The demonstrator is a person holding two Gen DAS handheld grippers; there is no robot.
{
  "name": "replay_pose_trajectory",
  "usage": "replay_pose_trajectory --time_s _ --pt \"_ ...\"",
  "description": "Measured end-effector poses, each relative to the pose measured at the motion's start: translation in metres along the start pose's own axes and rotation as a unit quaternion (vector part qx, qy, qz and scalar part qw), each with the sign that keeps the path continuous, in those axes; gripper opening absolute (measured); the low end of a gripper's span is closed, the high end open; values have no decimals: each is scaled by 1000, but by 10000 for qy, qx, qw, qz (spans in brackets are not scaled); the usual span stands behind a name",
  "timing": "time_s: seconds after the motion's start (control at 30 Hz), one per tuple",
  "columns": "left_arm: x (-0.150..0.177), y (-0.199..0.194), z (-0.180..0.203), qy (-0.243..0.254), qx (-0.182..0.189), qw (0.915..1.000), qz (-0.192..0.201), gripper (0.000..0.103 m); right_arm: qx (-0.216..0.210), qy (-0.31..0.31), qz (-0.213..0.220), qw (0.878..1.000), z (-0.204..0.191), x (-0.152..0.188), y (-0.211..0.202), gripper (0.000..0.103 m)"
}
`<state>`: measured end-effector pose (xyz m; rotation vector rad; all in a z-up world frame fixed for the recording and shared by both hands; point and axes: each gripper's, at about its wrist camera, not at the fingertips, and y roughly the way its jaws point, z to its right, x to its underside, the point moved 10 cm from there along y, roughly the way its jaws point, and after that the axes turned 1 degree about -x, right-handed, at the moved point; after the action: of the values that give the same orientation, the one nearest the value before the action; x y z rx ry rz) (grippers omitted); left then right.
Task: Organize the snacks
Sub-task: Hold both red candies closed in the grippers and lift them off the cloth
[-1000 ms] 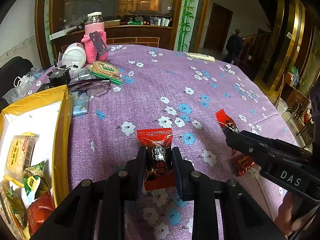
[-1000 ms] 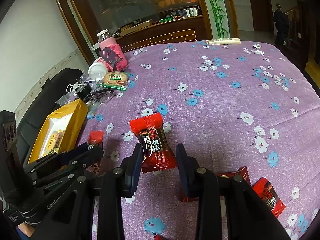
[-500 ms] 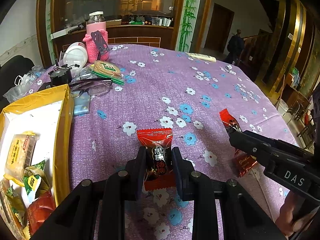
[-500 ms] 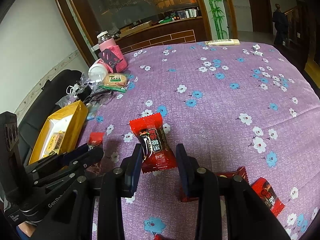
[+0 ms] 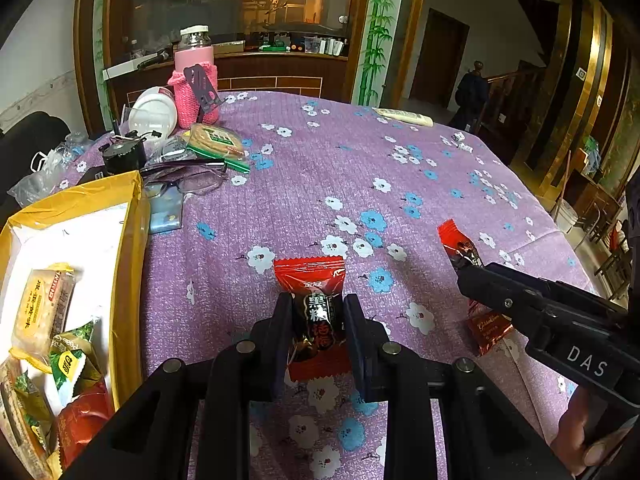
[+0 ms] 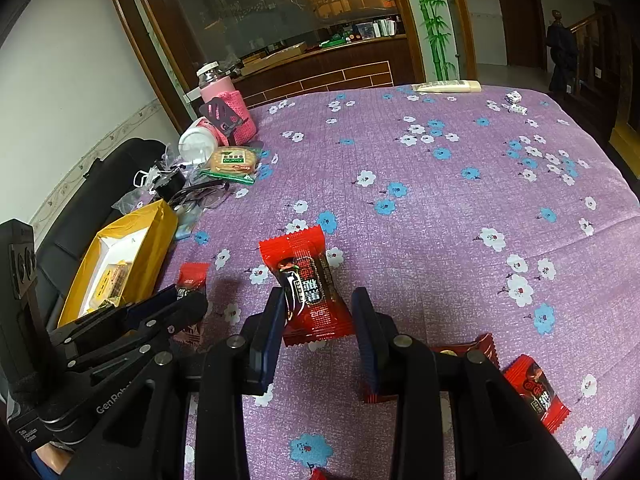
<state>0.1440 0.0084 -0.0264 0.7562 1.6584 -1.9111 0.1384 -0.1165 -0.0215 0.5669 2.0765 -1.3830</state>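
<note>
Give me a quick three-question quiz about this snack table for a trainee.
1. True or false: the yellow box already holds snacks.
2. What are the left gripper fingers closed on? A: a red candy packet. B: a pink bottle. C: a pair of glasses.
3. Fill in: the flowered tablecloth is mainly ___.
Key: 1 true; 2 A; 3 purple.

Dim indoor light, warm lamp glow behind glass; sharp centre, strong fisheye bending, dark vignetted corners.

Box (image 5: 128, 240) left of candy (image 5: 316, 320)
</note>
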Motion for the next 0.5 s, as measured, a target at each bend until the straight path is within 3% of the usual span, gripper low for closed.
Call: replay_pose_trajectory --time_s 0.5 --pt "-10 -8 -21 -361 -162 9991 178 26 -113 -280 64 9995 -18 2 -3 32"
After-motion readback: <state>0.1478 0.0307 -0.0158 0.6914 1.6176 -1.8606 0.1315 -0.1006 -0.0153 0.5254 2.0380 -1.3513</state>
